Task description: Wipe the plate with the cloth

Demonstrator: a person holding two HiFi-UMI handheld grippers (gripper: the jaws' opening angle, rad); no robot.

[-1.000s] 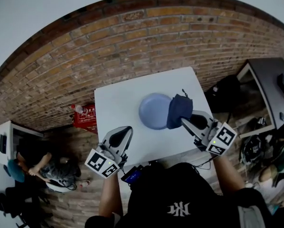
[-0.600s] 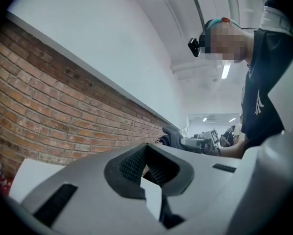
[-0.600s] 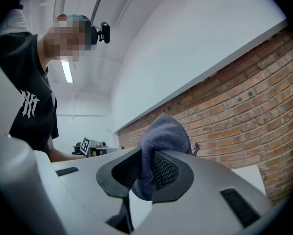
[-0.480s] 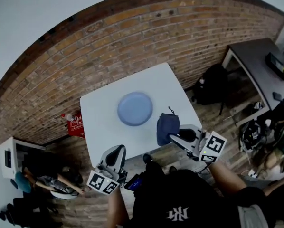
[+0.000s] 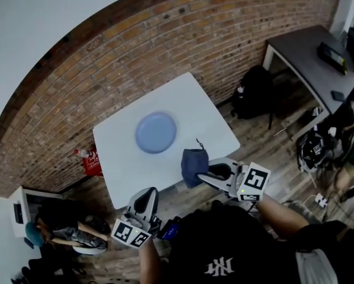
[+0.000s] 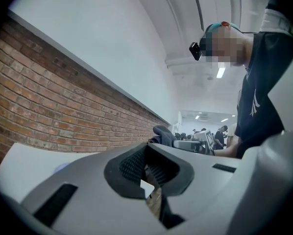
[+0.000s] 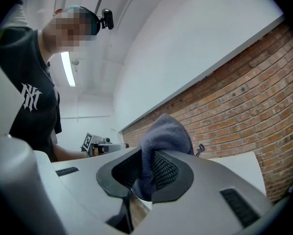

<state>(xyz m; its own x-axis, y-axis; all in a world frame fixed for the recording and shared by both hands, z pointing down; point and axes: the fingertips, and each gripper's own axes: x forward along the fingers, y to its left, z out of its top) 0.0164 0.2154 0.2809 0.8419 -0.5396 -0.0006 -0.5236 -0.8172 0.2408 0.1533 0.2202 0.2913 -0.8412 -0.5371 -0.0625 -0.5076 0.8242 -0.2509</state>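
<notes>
Over the near edge of the counter (image 5: 195, 108), toward its right corner, the right gripper (image 5: 199, 175) has its jaws clamped on the dark blue cloth (image 5: 193, 165). In the right gripper view the cloth bunches above the pads and a fold hangs below them. The left gripper (image 5: 146, 196) sits off the near edge, its jaws together with nothing between them. The pale blue plate (image 5: 155, 132) lies bare near the counter's middle, well apart from the cloth. The left gripper view shows only a sliver of the plate past the gripper body; the right gripper view hides it. A white logo on the person's black shirt (image 5: 221, 264) and the print on a red item (image 5: 93, 158) on the floor are too small to read.
</notes>
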